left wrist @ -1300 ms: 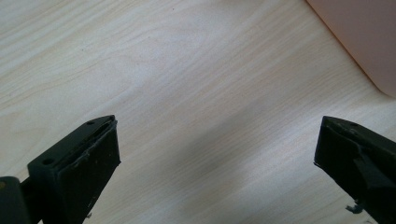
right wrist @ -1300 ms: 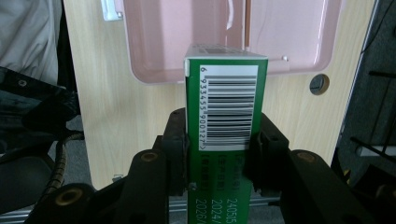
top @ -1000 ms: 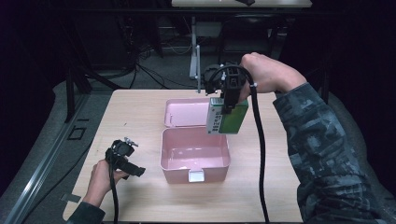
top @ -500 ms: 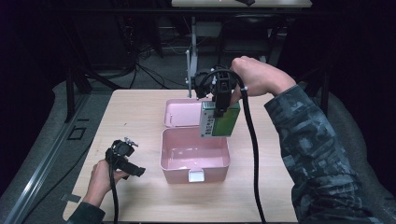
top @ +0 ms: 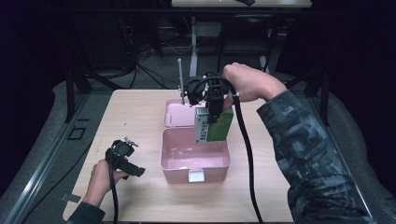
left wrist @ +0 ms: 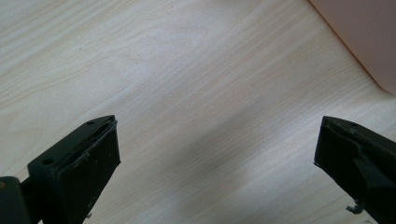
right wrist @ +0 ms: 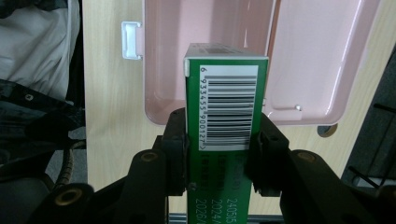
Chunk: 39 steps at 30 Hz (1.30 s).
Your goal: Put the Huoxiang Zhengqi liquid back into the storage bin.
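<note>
Green carton (right wrist: 224, 112) clamped in right gripper (right wrist: 223, 154) fingers above pink box (top: 195, 157); left gripper (left wrist: 217, 158) fingers spread, empty.

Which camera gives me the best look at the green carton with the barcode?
The right gripper view: the green carton sits close up, barcode readable, clamped between the right gripper jaws above the open pink box. The high view shows it small, hanging over the box.

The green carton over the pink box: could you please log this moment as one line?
right claw: shut on green carton | carton: above open pink box, not in | left claw: open, over bare table
</note>
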{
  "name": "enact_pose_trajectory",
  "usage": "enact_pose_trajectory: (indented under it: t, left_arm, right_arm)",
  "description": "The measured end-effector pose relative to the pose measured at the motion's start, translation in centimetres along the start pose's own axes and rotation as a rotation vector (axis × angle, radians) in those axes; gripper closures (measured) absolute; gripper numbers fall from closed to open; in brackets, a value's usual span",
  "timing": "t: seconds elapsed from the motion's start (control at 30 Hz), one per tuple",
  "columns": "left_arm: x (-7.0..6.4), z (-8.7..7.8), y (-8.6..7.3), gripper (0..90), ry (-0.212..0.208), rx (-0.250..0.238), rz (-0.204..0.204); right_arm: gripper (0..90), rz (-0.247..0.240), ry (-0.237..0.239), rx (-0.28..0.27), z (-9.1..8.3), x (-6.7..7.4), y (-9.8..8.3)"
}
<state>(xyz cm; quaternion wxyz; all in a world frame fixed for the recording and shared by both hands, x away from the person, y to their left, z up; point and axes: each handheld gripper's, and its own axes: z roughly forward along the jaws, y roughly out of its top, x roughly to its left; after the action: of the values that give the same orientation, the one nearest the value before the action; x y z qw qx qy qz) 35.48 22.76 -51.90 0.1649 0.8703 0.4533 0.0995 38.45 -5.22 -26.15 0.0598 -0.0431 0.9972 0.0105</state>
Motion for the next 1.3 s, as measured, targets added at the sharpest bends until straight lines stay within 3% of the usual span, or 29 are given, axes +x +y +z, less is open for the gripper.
enact_pose_trajectory:
  t: [0.47, 1.3]
  left_arm:
    - [0.0, 0.1, 0.0, 0.1, -0.001, 0.003, 0.002]
    - [0.0, 0.1, 0.0, 0.1, -0.003, 0.006, 0.005]
  right_arm:
    - [63.5, -0.022, 0.046, 0.021, 3.0, 0.2, 0.9]
    - [63.4, -0.004, 0.129, 0.03, 9.2, 0.5, 0.7]
